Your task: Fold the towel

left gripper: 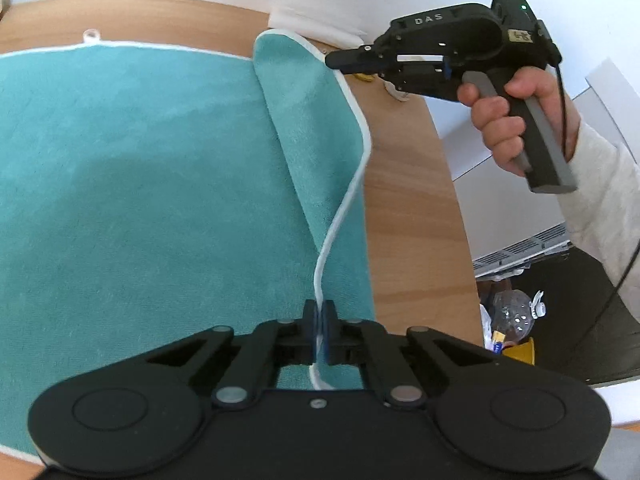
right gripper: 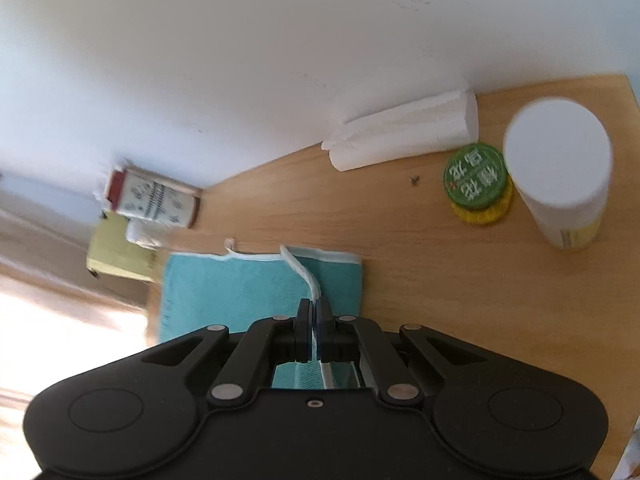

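Blurred label of the green tin [right gripper: 476,176]; towel [left gripper: 120,180] cut off left.

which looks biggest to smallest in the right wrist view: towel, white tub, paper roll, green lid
1. towel
2. white tub and paper roll look about alike; the tub may just be nearer the camera
3. green lid

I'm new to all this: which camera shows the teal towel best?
The left wrist view: the towel fills the frame, its right edge lifted by both grippers. The right wrist view shows only a small, blurred patch beyond its shut fingers.
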